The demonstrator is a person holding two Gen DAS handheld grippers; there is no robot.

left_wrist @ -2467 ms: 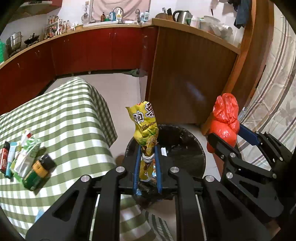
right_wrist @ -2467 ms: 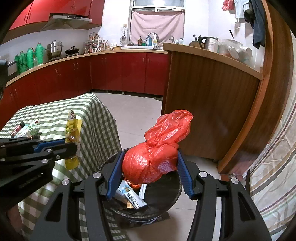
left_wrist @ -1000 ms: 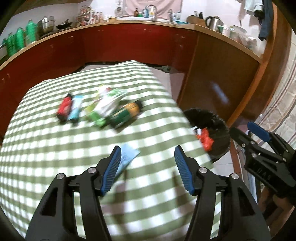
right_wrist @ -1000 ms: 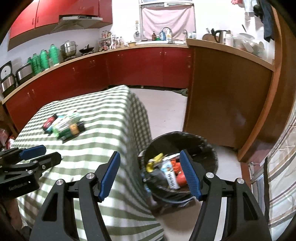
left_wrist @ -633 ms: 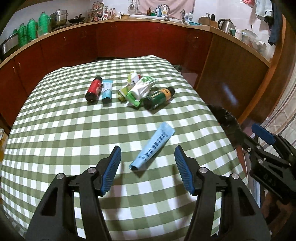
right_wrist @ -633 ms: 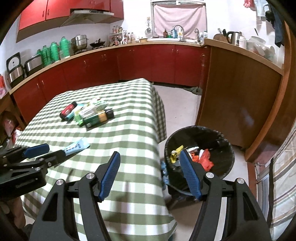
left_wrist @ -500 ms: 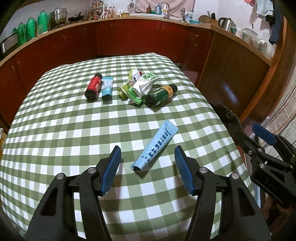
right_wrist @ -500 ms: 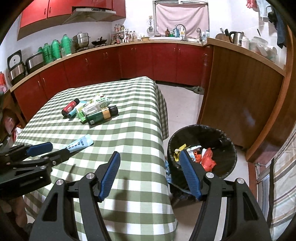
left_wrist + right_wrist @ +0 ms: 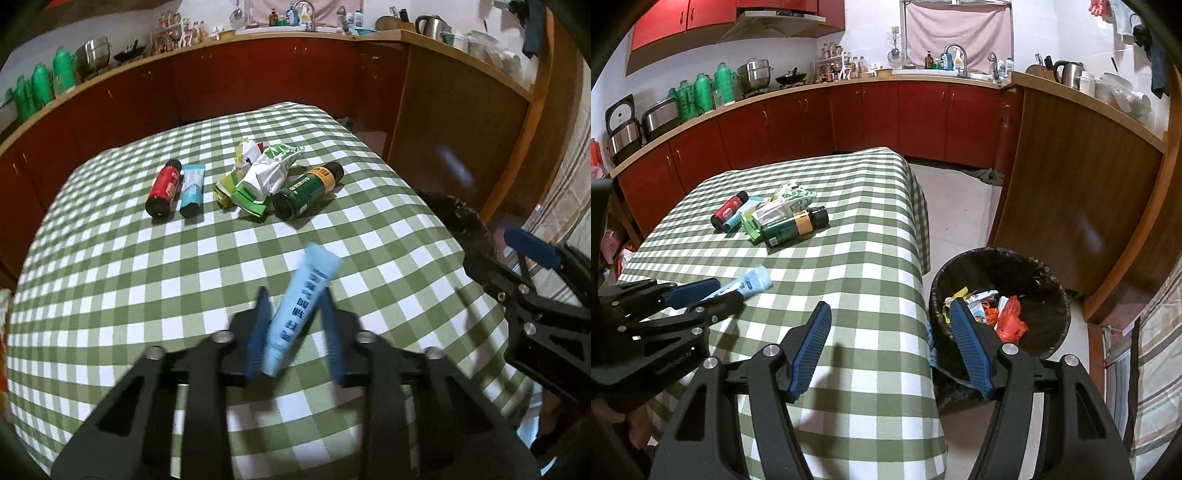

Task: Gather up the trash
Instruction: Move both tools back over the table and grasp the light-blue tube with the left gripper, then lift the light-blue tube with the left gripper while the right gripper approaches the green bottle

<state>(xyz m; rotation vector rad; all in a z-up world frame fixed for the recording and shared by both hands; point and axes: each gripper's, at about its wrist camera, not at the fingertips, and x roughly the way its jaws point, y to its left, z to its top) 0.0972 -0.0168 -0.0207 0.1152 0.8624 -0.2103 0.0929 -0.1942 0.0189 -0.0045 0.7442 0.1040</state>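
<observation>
A light blue tube (image 9: 301, 306) lies on the green checked tablecloth (image 9: 110, 295), and my left gripper (image 9: 293, 295) is shut on its lower half. The right wrist view shows the same tube (image 9: 750, 282) sticking out past the left gripper (image 9: 713, 293). Farther back lie a red bottle (image 9: 164, 186), a teal tube (image 9: 192, 188), crumpled green and white wrappers (image 9: 262, 177) and a dark green bottle (image 9: 306, 188). My right gripper (image 9: 890, 332) is open and holds nothing, hovering over the table's right edge beside the black bin (image 9: 1045, 266).
The bin stands on the floor right of the table, with a red bag (image 9: 1010, 321) and wrappers inside. A wooden counter (image 9: 1071, 184) rises behind it. Red kitchen cabinets (image 9: 849, 118) run along the back wall. A striped curtain (image 9: 1156, 332) hangs at the right.
Both grippers released their trash into the bin and swung back over the table. In the last half second my left gripper dropped around the blue tube and shut on it.
</observation>
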